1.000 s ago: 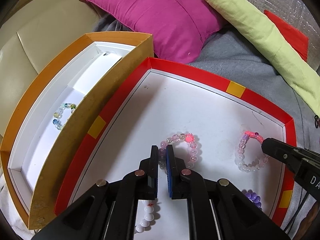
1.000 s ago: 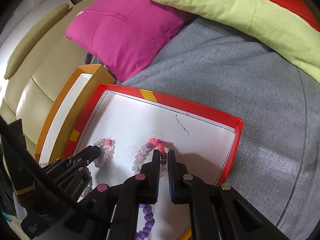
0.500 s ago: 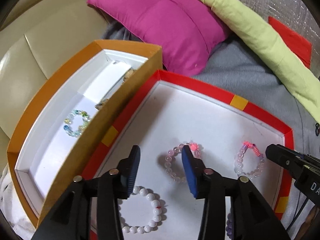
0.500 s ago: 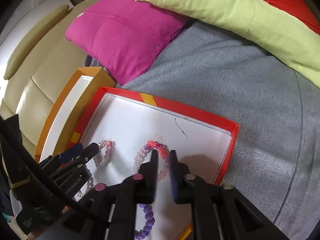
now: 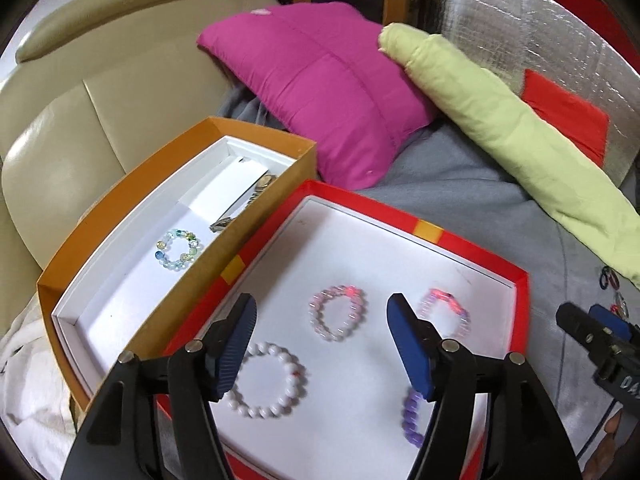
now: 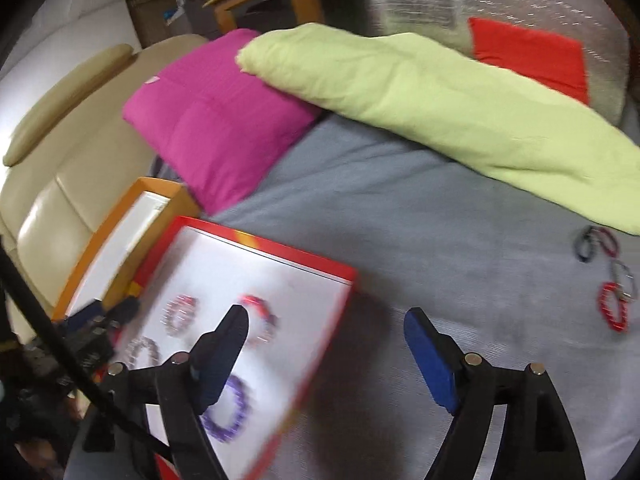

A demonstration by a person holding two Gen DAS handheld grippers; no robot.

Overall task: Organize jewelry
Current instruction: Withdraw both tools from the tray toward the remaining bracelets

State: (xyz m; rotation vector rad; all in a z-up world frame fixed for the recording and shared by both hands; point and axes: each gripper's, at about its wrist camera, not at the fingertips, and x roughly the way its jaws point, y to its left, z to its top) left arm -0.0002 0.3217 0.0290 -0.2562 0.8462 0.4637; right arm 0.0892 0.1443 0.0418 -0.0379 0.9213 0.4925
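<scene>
A red tray (image 5: 424,229) with a white floor holds a white bead bracelet (image 5: 264,380), a pink one (image 5: 338,312), a pink-lilac one with a red section (image 5: 444,307) and a purple one (image 5: 414,420). Beside it on the left, an orange box (image 5: 132,184) holds a clear blue-green bead bracelet (image 5: 178,249). My left gripper (image 5: 320,304) hangs above the tray, jaws opening, nothing between the pads. My right gripper (image 6: 326,314) is above the tray's right rim (image 6: 336,320) and the grey blanket, jaws opening and empty. Its tip (image 5: 580,328) shows at the right of the left wrist view.
Behind the tray lie a magenta pillow (image 5: 320,92) and a long pale-green bolster (image 5: 500,132) on a grey blanket (image 6: 420,220). Red and dark cord loops with a clip (image 6: 608,280) rest on the blanket at the right. A beige leather sofa (image 5: 60,120) is on the left.
Both grippers went from shut to wide open and lifted away from the tray. The two pink bracelets stay lying on the tray floor. The right wrist view swung to the right.
</scene>
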